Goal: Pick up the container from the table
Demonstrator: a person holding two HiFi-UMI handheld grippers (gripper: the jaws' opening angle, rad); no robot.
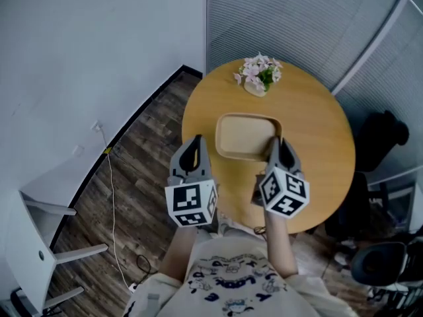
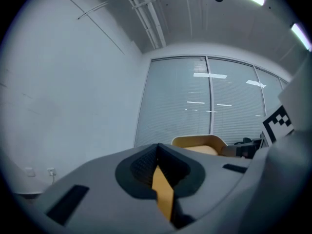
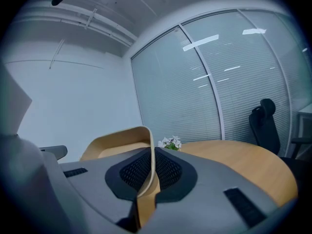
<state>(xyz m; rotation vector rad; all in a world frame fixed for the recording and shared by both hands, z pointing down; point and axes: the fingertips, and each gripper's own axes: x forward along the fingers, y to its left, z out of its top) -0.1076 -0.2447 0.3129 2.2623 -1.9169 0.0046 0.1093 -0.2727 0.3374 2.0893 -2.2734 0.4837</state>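
The container (image 1: 248, 136) is a shallow tan tray with rounded corners, near the middle of the round wooden table (image 1: 317, 131). My right gripper (image 1: 276, 142) is shut on its right rim. In the right gripper view the thin rim (image 3: 146, 145) runs between the pads of the right gripper (image 3: 152, 152). I cannot tell whether the tray is off the table. My left gripper (image 1: 193, 140) is over the table's left edge, just left of the tray and apart from it. The left gripper (image 2: 157, 147) is shut on nothing, with the container (image 2: 199, 141) beyond it to the right.
A small pot of pink flowers (image 1: 260, 73) stands at the table's far edge, behind the tray. A black chair (image 1: 383, 134) is at the right, a white chair (image 1: 33, 243) at the lower left. A cable (image 1: 112, 197) lies on the wooden floor. Glass walls with blinds stand behind the table.
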